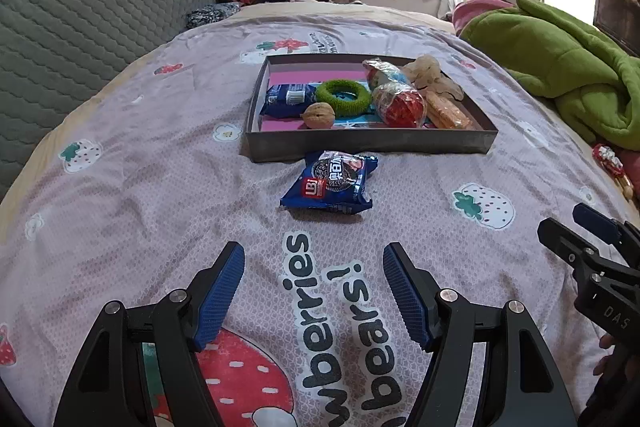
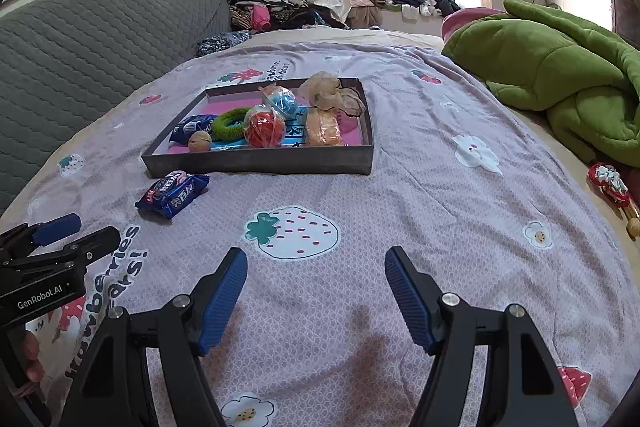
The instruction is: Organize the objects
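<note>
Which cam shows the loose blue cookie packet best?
Left wrist. The cookie packet lies dead ahead of the open left gripper, just in front of the tray, print facing the lens. In the right wrist view the packet sits off to the left, smaller and skewed, well aside of the open right gripper.

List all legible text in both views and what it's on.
"GenRobot.AI": body of the left tongs.
"DAS": body of the right tongs.
"wberries" / "bears!": bedsheet, print partly cut off.
"LBI": loose blue snack packet; its Chinese characters are too blurred to read.
Small print on the sheet beyond the tray: unreadable.
Blue packet in tray: label unreadable.
</note>
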Demonstrator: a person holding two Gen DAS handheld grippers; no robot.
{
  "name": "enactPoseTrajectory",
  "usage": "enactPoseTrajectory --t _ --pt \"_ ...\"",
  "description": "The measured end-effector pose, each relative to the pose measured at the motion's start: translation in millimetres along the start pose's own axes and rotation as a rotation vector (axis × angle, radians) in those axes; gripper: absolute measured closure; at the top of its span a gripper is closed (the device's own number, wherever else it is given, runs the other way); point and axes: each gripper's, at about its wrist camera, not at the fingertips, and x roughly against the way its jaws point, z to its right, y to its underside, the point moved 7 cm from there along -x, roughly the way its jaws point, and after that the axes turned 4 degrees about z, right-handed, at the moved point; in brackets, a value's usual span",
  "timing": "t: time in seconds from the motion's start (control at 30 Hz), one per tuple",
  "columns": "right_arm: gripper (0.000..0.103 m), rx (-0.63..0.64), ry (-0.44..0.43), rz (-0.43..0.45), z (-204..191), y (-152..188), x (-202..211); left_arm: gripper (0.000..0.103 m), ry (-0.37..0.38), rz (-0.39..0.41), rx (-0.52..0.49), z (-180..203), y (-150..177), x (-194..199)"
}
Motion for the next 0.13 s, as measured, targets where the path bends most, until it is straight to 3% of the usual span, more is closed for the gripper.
enactPoseTrajectory --t 0.13 --pt "0.032 -0.003 0.001 -0.003 0.5 1.0 -0.8 0.030 0.003 -0.005 0.006 -0.7 1.4 -1.6"
